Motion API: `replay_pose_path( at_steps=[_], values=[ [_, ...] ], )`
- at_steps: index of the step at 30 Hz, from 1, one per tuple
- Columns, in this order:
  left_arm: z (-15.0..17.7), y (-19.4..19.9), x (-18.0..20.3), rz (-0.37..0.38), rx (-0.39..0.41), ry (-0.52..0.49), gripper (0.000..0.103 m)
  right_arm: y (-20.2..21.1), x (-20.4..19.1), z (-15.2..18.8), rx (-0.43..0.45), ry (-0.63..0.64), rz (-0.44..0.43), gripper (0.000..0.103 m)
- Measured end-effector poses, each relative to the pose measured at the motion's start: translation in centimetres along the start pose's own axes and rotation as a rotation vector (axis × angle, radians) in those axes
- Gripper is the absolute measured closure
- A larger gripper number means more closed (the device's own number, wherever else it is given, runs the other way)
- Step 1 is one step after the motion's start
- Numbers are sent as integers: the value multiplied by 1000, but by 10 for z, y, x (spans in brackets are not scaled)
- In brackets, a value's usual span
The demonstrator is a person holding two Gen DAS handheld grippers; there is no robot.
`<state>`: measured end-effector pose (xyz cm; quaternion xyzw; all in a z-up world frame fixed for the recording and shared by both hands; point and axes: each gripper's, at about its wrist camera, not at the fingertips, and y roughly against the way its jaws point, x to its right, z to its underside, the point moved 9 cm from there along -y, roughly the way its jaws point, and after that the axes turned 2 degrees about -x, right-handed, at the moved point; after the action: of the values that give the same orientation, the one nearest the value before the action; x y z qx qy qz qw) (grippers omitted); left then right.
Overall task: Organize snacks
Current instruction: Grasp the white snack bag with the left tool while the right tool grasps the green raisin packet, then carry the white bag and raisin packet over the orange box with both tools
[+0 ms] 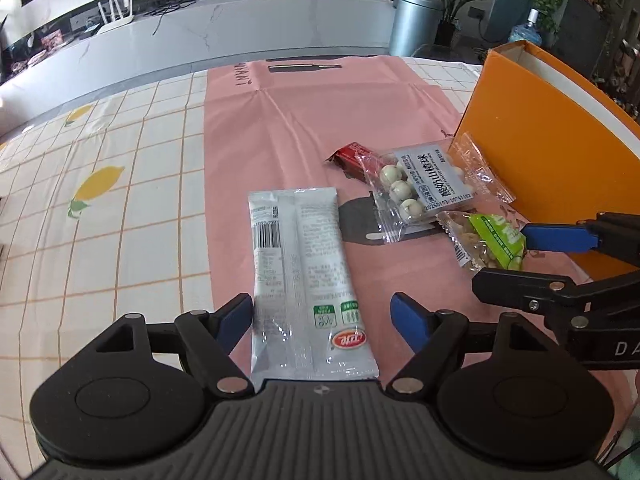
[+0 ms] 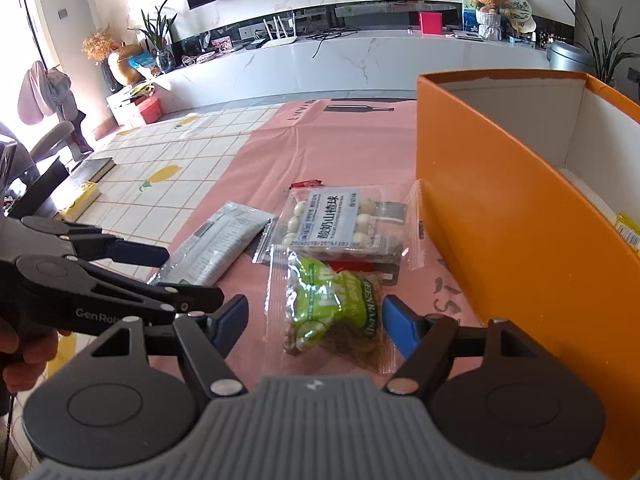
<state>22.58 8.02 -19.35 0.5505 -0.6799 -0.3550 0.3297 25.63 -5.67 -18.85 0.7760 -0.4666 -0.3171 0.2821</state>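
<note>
While both tools hang over the pink sheet [image 1: 280, 120] on the counter [image 1: 120, 200], the left tool [image 1: 322, 316] stands wide, its blue pads either side of a long silver packet [image 1: 304, 272] without pressing it. Further right lie a red wrapper [image 1: 348, 156], a clear bag of white balls [image 2: 340, 224] and a green snack bag [image 2: 336, 308]; the right tool [image 2: 314, 322] stands wide around that green bag, pads apart from it. An orange box [image 2: 500, 240] stands at the counter's right edge, just beside the snacks, a yellow packet [image 2: 628, 232] inside. Beyond the counter's far edge run a marble ledge [image 2: 360, 60], plants and a dark screen.
</note>
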Motion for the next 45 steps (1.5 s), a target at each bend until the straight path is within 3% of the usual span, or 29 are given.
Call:
replay_pose_path(
  at_steps=[6, 11, 15, 18, 22, 33, 45],
  values=[
    [-9, -4, -1, -77, 31, 60, 12, 1, 12, -7, 31, -76, 1, 32],
    [-16, -17, 5, -128, 16, 24, 12, -11, 23, -13, 32, -168, -9, 32],
    [-18, -21, 3, -127, 31, 54, 13, -16, 27, -11, 25, -174, 5, 32],
    [-19, -21, 2, -124, 45, 76, 23, -19, 28, -9, 12, -193, -14, 34],
    [-21, -18, -1, -121, 54, 91, 44, -21, 27, -7, 4, -199, -32, 40],
    [-6, -2, 4, -106, 54, 156, 48, -14, 15, -8, 33, -115, 6, 53],
    [13, 52, 18, -85, 107, 223, 48, 14, 2, -2, 67, -58, 1, 75]
  ],
)
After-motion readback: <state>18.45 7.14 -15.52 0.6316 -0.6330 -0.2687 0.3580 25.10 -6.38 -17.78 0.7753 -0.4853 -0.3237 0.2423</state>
